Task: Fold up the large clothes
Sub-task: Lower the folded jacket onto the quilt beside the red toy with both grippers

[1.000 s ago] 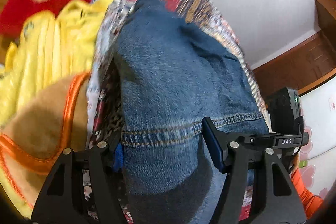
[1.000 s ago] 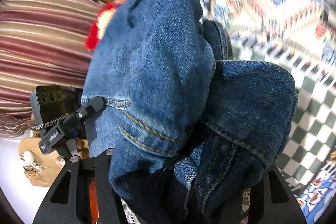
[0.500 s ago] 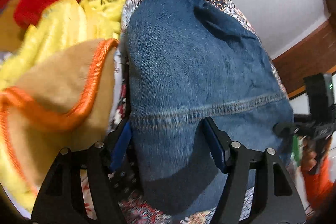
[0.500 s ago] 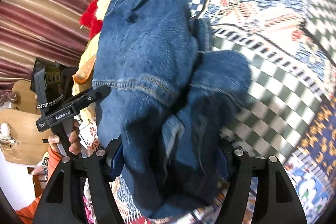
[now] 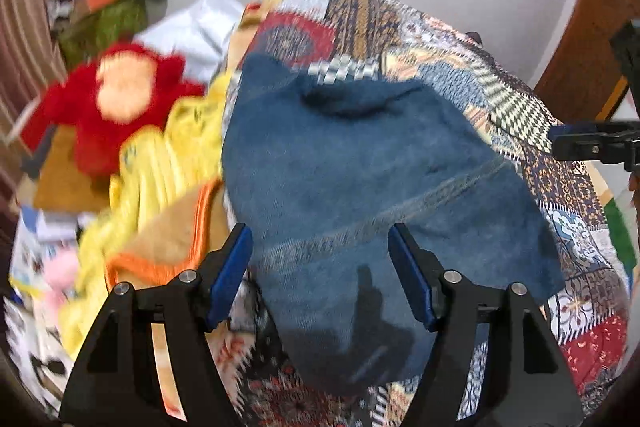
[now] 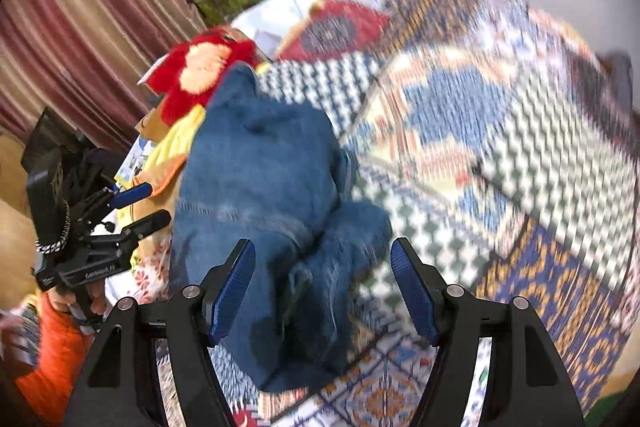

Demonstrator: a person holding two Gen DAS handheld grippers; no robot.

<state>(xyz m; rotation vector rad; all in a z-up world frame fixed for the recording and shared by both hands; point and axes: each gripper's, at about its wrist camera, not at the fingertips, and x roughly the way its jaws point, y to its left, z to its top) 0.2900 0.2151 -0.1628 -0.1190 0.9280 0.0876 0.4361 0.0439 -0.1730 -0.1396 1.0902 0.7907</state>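
1. Far left in the left wrist view, a red plush toy (image 5: 116,107) sits beside a yellow cloth (image 5: 160,163), and a tan blanket with orange trim (image 5: 176,231) lies against the denim's left edge.
2. The left hand-held gripper (image 5: 320,267) is spreading right now, blue pads apart; the folded jeans (image 5: 360,187) lie below and beyond the tips, and neither pad presses on them.
3. The jeans sit as a thick blue bundle on the patchwork quilt (image 5: 440,75) that covers the bed, stitched hem running across the top layer.
4. In the right wrist view, the same jeans (image 6: 272,211) lie left of centre on the quilt (image 6: 500,147), its checks and blue motifs blurred.
5. The right hand-held gripper (image 6: 322,283) stands spread above the bundle, pads clear of the fabric.
6. At that view's left edge, the person's orange sleeve (image 6: 52,355) shows below the other gripper.
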